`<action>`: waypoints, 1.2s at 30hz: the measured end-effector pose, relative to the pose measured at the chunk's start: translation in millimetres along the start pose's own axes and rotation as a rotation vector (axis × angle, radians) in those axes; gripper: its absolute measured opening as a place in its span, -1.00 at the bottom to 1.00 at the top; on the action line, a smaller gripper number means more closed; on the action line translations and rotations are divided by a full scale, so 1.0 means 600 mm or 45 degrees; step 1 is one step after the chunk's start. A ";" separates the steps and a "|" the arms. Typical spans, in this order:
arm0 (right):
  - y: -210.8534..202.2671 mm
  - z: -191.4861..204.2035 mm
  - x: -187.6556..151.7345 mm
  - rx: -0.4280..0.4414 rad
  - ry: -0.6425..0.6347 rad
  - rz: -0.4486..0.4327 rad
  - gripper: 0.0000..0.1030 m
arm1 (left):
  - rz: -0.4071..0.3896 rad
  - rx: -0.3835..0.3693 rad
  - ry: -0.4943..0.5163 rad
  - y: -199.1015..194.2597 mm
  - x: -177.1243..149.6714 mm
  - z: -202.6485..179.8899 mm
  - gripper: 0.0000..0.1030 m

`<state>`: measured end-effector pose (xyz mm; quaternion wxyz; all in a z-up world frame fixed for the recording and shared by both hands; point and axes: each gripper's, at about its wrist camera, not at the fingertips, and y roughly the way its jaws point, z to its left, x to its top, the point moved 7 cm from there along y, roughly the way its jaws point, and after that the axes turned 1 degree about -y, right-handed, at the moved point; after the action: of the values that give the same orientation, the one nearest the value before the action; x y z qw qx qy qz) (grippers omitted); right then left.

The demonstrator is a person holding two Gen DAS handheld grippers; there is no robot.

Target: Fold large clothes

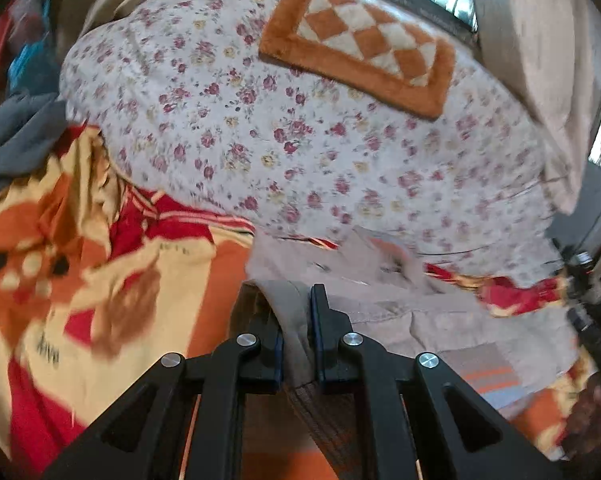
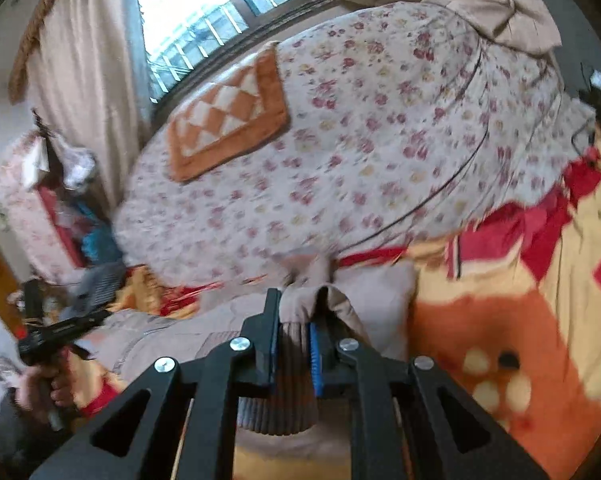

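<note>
A beige-brown garment (image 1: 400, 320) with a ribbed hem and an orange-grey striped patch lies on the red, orange and yellow blanket (image 1: 100, 280). My left gripper (image 1: 294, 304) is shut on a fold of its ribbed edge. In the right wrist view my right gripper (image 2: 298, 308) is shut on another bunched ribbed part of the same garment (image 2: 372, 296). The left gripper (image 2: 60, 328), held by a hand, shows at the left of the right wrist view.
A floral quilt (image 1: 300, 140) is heaped behind the garment, with an orange checkered mat (image 1: 360, 48) on top. Curtains (image 2: 84, 80) and a window (image 2: 188, 12) lie beyond. Grey cloth (image 1: 16, 140) sits at the left, bottles (image 1: 596, 300) at the right.
</note>
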<state>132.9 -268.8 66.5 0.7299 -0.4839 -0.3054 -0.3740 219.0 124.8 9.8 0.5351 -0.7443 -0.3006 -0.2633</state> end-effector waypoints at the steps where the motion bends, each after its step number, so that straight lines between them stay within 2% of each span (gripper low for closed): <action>1: 0.028 -0.004 0.009 -0.050 -0.025 -0.005 -0.76 | 0.004 0.008 -0.006 0.022 0.007 0.002 -1.00; 5: 0.115 -0.019 0.021 -0.205 -0.129 0.002 -0.76 | 0.011 0.077 0.004 0.114 0.021 0.007 -1.00; 7: 0.167 -0.038 0.011 -0.286 -0.160 0.057 -0.75 | 0.019 0.099 0.008 0.157 0.014 0.007 -0.98; 12: 0.264 -0.102 -0.039 -0.341 -0.056 0.220 -0.70 | 0.128 0.217 0.145 0.247 -0.034 0.008 -0.93; 15: 0.297 -0.116 -0.051 -0.306 -0.047 0.273 -0.65 | 0.167 0.216 0.171 0.268 -0.037 0.006 -0.90; 19: 0.301 -0.127 -0.059 -0.256 0.043 0.302 -0.51 | 0.351 0.145 0.134 0.313 -0.061 0.021 -0.84; 22: 0.274 -0.128 -0.047 -0.140 0.193 0.255 -0.31 | 0.353 0.066 0.029 0.308 -0.050 0.032 -0.79; 24: 0.251 -0.128 -0.040 -0.071 0.294 0.216 -0.30 | 0.311 0.040 -0.005 0.291 -0.035 0.035 -0.74; 25: 0.243 -0.127 -0.037 -0.049 0.327 0.204 -0.29 | 0.273 0.021 -0.007 0.278 -0.023 0.032 -0.63; 27: 0.225 -0.126 -0.034 -0.012 0.370 0.182 -0.29 | 0.172 -0.001 -0.001 0.246 0.004 0.027 -0.19; 28: 0.220 -0.123 -0.032 -0.007 0.370 0.175 -0.29 | 0.106 0.030 0.005 0.227 0.019 0.029 0.38; 29: 0.213 -0.121 -0.029 -0.004 0.366 0.163 -0.29 | 0.044 0.038 0.001 0.209 0.031 0.032 0.65; 32: 0.196 -0.114 -0.017 -0.017 0.338 0.124 -0.29 | -0.083 0.050 -0.064 0.168 0.055 0.049 0.65; 36: 0.180 -0.105 0.001 -0.111 0.234 0.063 -0.29 | -0.091 0.021 -0.053 0.155 0.050 0.036 0.63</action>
<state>229.3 -300.5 -6.1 0.7422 -0.4862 -0.2085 -0.4114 308.9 127.2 -34.4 0.5251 -0.7339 -0.3403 -0.2641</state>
